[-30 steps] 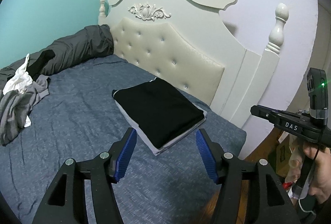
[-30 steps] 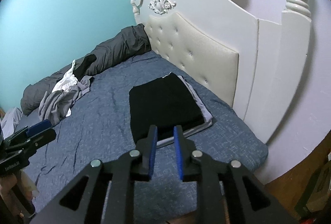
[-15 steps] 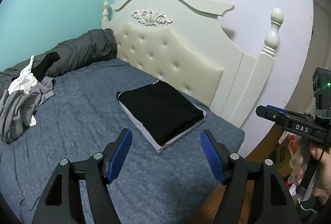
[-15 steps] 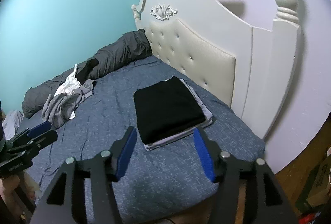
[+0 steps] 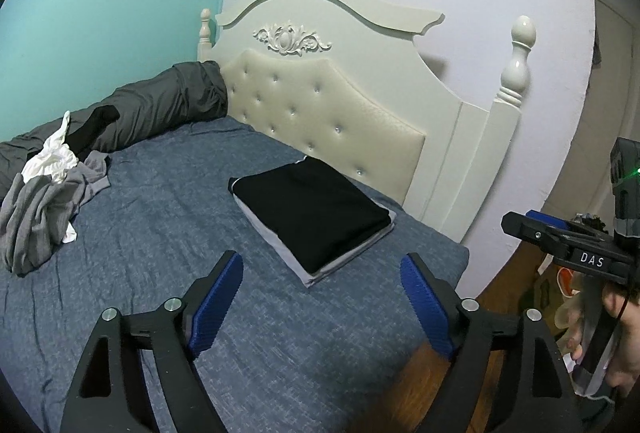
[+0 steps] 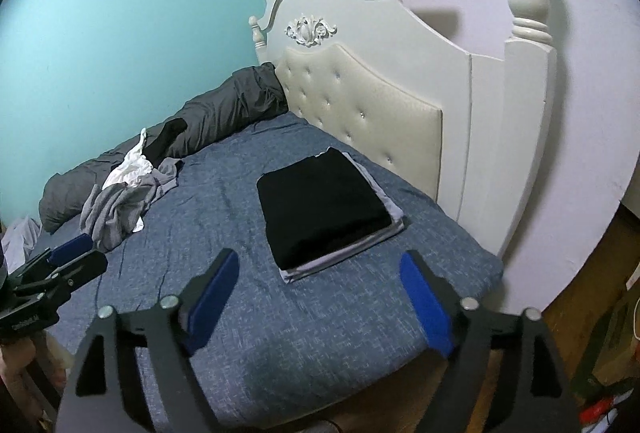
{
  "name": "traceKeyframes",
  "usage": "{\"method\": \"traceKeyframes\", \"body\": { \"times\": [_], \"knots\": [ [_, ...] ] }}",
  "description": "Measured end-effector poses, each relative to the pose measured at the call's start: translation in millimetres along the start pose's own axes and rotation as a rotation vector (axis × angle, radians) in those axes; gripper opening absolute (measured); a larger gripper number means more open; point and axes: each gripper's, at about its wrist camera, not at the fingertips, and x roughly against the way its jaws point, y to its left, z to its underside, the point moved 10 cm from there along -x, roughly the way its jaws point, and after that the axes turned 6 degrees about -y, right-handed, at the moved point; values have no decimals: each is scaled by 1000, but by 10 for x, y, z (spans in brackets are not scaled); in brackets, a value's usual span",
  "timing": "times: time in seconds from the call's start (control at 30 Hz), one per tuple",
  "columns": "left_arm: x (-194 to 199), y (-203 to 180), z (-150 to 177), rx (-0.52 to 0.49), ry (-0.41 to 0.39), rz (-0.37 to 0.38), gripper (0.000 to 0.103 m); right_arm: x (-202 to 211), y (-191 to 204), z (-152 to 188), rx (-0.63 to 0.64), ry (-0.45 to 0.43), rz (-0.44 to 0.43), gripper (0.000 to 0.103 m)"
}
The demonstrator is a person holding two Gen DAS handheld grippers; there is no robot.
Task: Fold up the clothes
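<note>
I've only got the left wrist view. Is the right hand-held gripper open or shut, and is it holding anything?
Observer: Open. In the right wrist view, the right hand-held gripper has its blue pads wide apart with nothing between them.
Operator: Are there any clothes I can't see, besides the grey pile?
Observer: Yes. A pale cloth shows at the far left edge of the right wrist view, past the end of the dark bedding roll.
</note>
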Motion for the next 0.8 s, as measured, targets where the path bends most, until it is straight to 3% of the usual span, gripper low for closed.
{"method": "traceKeyframes", "body": {
  "times": [0.2,0.37,0.8],
  "knots": [
    [80,-18,50,-8,-7,-7,93,147,24,41,-13,-22,8,98],
    [143,16,90,-1,-17,-28,103,240,50,93,-13,-28,27,101],
    [321,34,153,-2,-43,-64,103,423,117,222,-39,-41,11,103]
  ]
}}
